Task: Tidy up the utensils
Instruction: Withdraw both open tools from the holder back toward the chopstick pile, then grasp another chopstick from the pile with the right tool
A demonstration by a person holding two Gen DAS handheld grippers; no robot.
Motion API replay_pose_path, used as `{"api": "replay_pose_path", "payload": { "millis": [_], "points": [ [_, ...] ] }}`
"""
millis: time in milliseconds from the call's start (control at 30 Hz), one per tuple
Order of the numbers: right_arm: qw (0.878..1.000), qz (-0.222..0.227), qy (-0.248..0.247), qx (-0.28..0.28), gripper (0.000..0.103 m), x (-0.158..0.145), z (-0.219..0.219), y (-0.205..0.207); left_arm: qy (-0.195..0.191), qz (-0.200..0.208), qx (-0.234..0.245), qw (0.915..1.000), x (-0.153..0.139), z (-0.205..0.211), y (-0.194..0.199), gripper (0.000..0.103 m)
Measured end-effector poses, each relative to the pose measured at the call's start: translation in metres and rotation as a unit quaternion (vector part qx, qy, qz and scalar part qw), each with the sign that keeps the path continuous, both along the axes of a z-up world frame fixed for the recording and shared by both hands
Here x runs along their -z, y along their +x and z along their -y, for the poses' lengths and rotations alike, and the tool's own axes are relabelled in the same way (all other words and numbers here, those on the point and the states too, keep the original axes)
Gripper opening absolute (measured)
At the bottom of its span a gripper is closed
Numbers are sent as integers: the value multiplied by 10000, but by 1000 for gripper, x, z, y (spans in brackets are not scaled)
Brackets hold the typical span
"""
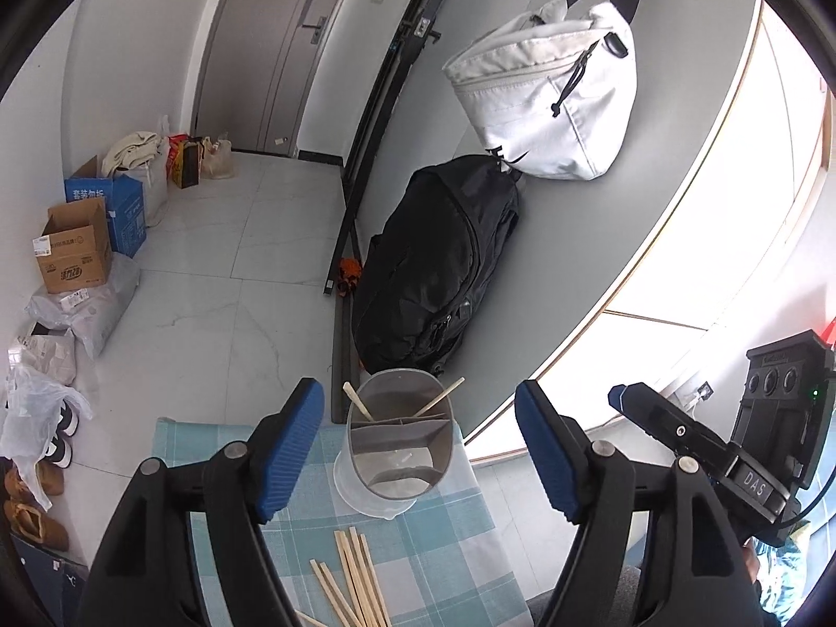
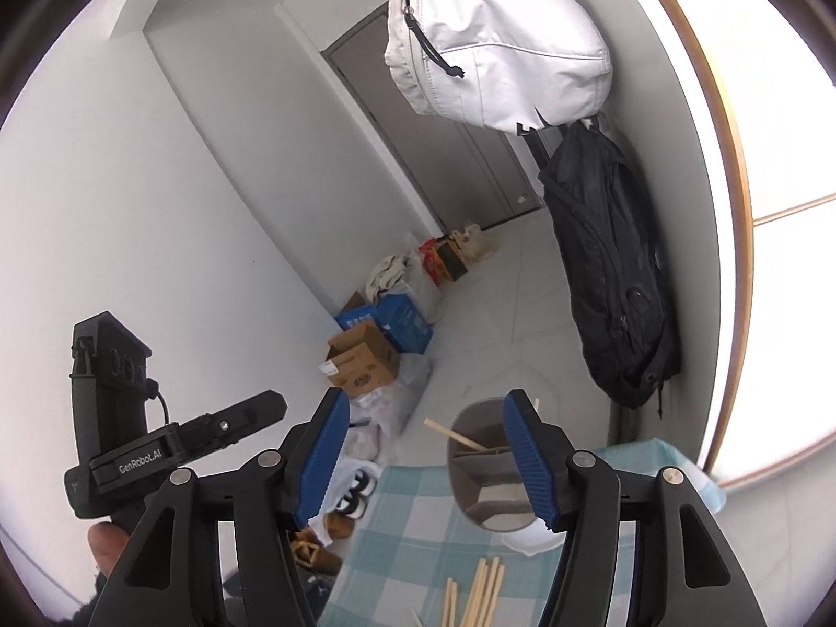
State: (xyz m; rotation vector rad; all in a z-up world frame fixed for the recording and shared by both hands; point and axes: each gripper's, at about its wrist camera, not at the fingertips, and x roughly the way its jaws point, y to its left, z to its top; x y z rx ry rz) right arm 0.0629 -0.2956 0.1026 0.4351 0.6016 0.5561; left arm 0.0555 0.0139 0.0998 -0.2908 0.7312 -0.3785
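The left gripper (image 1: 418, 444) has its blue fingers (image 1: 286, 449) spread apart with nothing between them; the right gripper (image 2: 426, 457) is likewise parted and empty. Ahead of both stands a grey divided utensil holder (image 1: 399, 433) on the checked cloth (image 1: 444, 548) of the desk, two chopsticks (image 1: 358, 401) leaning in its far compartments. More loose chopsticks (image 1: 355, 575) lie on the cloth nearer the cameras, apparently fanned in a small pile. Beyond, a black backpack (image 1: 439, 256) and a white bag (image 1: 548, 99) hang by the wall.
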Motion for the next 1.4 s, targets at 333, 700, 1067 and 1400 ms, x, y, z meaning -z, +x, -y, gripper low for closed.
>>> {"api": "replay_pose_path", "payload": {
  "millis": [333,700,1067,1400],
  "points": [
    [9988,-153,-348,-324,64,26,-14,-44,-11,27,-157,9999,19,-14,-36,74],
    [9675,-1196,-1352,-1773,46,120,-100,-51,-348,-443,-1066,9927,110,-77,-56,84],
    [8994,-1902,-2650,-2909,22,215,-216,-36,-491,-874,-1677,9807,164,-133,-54,84],
    [8166,-1818,-4274,-3427,22,253,-262,-41,-982,-1099,-1744,9736,177,-162,-61,84]
  ]
}}
